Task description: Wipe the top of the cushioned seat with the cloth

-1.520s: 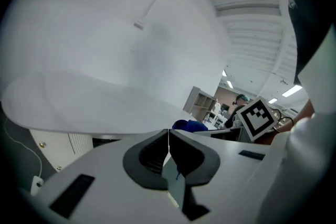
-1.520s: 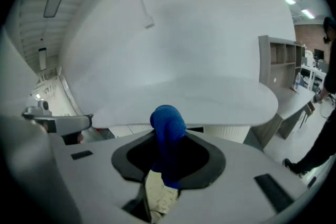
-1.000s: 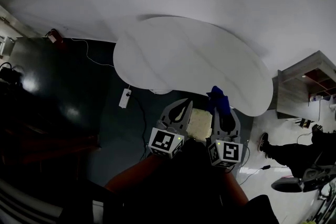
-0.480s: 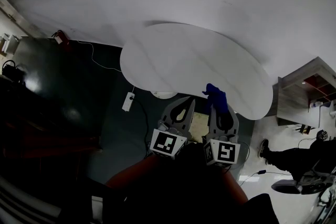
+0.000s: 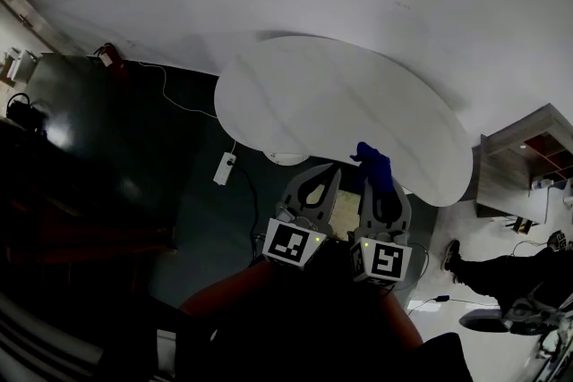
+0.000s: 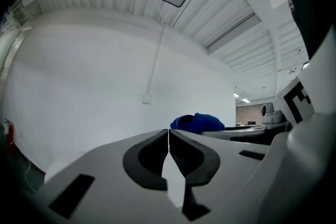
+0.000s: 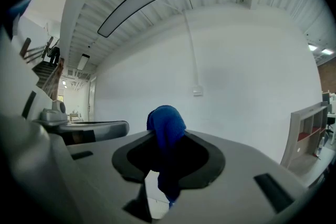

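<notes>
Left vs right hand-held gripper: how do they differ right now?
The left hand-held gripper has its jaws shut on nothing; the right hand-held gripper is clamped on a blue cloth. The left's tips are bare, while the cloth bunches up past the right's tips. Both are held side by side, pointing the same way toward the white tabletop.

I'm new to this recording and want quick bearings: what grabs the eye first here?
The bright blue cloth, pinched by the right gripper and sticking up past its jaws, is the strongest colour. Beyond it, a large white curved tabletop spreads over the dark floor. The left gripper sits beside the right, jaws together on nothing.
</notes>
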A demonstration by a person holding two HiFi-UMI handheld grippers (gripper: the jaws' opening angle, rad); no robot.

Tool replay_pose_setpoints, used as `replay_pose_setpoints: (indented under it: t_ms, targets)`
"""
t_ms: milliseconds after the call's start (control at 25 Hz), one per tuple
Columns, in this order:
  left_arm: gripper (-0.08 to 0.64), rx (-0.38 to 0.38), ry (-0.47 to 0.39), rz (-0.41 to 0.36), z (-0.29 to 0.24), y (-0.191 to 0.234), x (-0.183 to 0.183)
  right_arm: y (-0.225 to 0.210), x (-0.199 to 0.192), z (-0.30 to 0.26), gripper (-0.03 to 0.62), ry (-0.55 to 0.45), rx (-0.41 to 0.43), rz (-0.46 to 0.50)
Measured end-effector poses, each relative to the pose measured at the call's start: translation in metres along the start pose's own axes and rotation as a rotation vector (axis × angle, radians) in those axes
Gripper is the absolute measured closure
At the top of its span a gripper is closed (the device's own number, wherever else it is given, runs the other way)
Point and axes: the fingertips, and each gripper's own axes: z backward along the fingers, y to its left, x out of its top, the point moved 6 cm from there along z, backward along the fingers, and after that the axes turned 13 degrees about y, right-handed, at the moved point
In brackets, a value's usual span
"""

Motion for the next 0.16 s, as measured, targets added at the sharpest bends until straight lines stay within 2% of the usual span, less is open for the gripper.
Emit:
replay_pose_setpoints:
  t_ms: [160]
  targets:
    - [0.543,0.009,0.015,0.003,-0.01,0.01,0.004,0.002,0.006,-0.013,0.469,0.012,0.005,0.011]
